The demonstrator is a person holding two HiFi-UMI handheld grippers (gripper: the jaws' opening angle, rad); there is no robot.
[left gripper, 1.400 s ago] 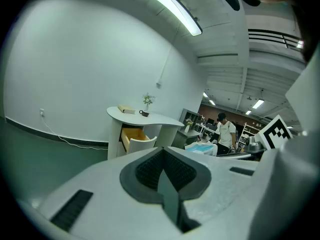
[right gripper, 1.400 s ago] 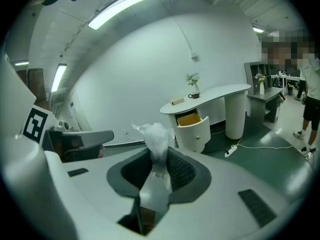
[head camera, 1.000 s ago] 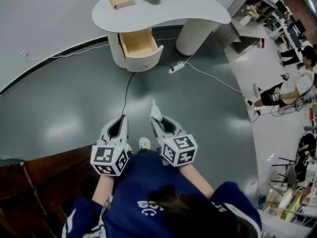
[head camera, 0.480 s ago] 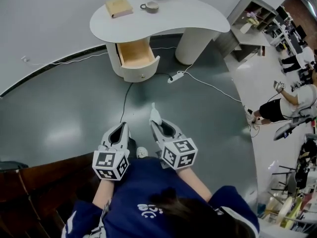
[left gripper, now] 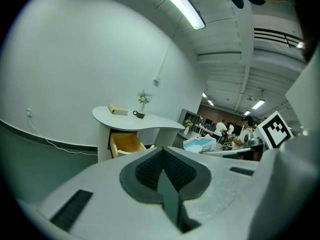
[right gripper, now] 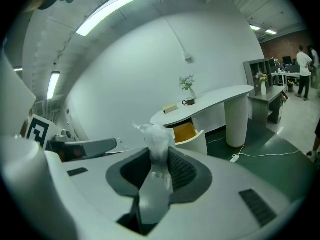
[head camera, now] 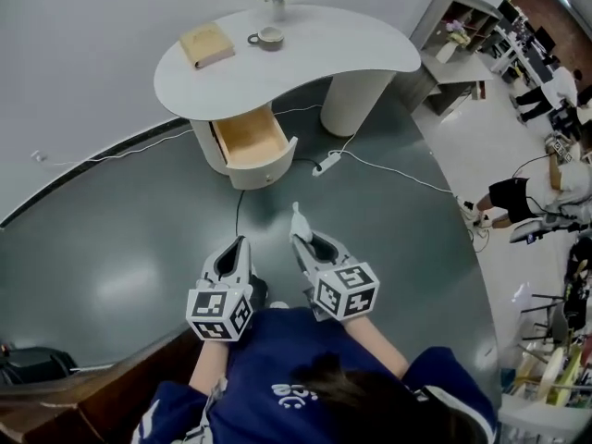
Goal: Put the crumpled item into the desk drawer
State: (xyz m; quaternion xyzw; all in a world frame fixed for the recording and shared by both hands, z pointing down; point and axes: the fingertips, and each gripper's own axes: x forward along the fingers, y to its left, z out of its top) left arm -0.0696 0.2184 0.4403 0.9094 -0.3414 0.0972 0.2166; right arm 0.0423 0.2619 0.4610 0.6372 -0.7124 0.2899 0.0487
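Head view: right gripper (head camera: 301, 239) is clamped on the crumpled clear plastic (head camera: 297, 215), which pokes out past its tips. Left gripper (head camera: 235, 248) is closed and empty. The table (head camera: 361, 40) is far ahead, well apart from both. Its drawer (head camera: 248, 142) is pulled open and looks empty.

Left gripper view: jaws together, nothing between them.

Right gripper view: plastic pinched between the pads, jaws narrow.

Status, judged: pickup is done and the drawer is ready. Left to do: walk to the table, lower the plastic into the drawer, release.

Drawer (head camera: 250, 142) wood; floor (head camera: 120, 248) glossy; crumpled item (right gripper: 156, 141) plastic.
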